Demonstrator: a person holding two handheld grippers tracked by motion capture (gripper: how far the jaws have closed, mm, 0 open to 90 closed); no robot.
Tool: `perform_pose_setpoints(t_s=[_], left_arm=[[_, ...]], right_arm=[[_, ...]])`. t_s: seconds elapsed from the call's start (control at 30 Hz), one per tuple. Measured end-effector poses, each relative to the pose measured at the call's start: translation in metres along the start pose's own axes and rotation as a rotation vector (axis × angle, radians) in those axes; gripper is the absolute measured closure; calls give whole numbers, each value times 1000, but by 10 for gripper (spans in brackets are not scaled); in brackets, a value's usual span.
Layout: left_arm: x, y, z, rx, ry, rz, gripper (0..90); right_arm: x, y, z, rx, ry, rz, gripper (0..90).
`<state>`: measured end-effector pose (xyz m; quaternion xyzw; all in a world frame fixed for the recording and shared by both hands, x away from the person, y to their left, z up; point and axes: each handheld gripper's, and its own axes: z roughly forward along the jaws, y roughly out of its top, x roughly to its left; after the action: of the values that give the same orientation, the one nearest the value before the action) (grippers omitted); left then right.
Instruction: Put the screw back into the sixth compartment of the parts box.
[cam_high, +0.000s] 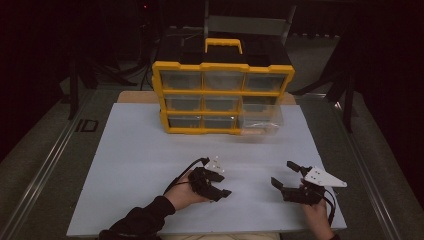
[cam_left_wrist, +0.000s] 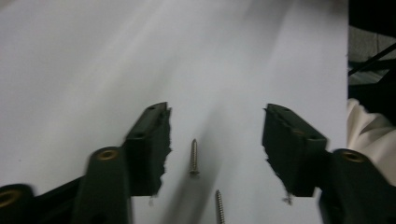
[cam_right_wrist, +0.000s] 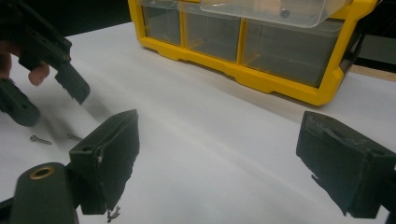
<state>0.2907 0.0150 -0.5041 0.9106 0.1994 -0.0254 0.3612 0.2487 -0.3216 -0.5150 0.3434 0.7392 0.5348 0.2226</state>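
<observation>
Left gripper (cam_left_wrist: 215, 135) straddles one screw (cam_left_wrist: 194, 157); another screw (cam_left_wrist: 219, 206) lies near.

A yellow-framed organizer cabinet (cam_high: 223, 95) with clear drawers and a yellow handle stands at the far end of the white bench (cam_high: 140, 150). Its lower right drawer (cam_high: 261, 120) is pulled out toward the person. Well in front of the cabinet, the left hand-held gripper (cam_high: 220, 184) sits low over the bench, jaws parted. To its right, the right hand-held gripper (cam_high: 283, 174) has jaws spread wide.
</observation>
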Motion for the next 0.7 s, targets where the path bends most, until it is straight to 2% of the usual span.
perform_pose_setpoints(t_s=[0.2,0.27,0.3,0.5,0.7], left_arm=[[1,-4,9,49,25,10,571],[2,-5,10,53,28,14,604],[3,-6,11,51,33,17,651],[5,-8,15,66,19,19,692],[5,-9,20,101,31,32,755]], right_arm=[[0,0,0,1,1,-1,133],[0,0,0,1,0,-1,133],[0,0,0,1,1,-1,133],[0,0,0,1,2,0,133],[0,0,0,1,1,-1,133]])
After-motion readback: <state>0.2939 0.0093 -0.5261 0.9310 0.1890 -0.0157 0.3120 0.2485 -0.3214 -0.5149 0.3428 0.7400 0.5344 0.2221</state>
